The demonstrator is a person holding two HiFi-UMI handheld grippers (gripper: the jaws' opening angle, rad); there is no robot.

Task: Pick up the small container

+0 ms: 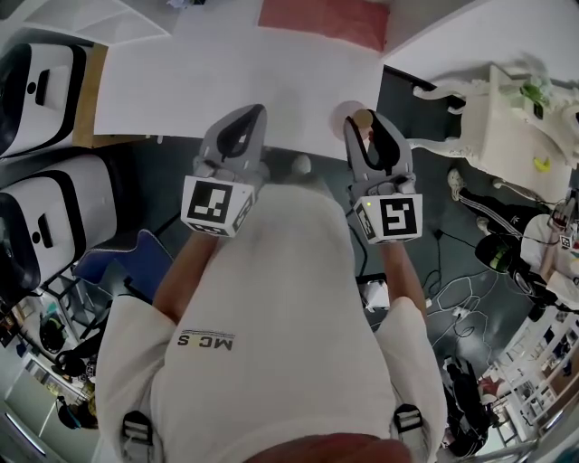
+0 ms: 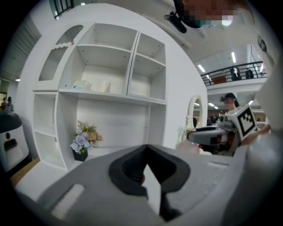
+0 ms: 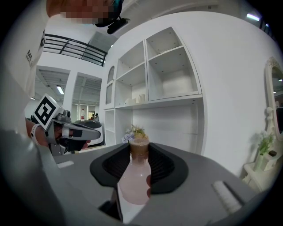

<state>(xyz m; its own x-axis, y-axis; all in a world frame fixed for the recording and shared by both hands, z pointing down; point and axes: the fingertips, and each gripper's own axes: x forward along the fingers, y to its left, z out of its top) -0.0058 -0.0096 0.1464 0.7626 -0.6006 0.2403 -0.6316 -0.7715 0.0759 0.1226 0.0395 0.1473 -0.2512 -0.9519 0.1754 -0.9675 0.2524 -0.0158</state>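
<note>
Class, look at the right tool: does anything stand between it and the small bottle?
Nothing visible does. The bottle already sits between the jaws of the right tool, gripped at its sides.

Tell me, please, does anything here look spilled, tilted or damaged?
Nothing stands out: the small pink bottle is upright with its stopper in place, held by the right gripper, and no spill is visible.

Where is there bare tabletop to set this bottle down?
The white tabletop is bare from the left gripper out to the red mat, and leftward. It is crowded only at the near edge, where the right gripper holds the bottle.
</note>
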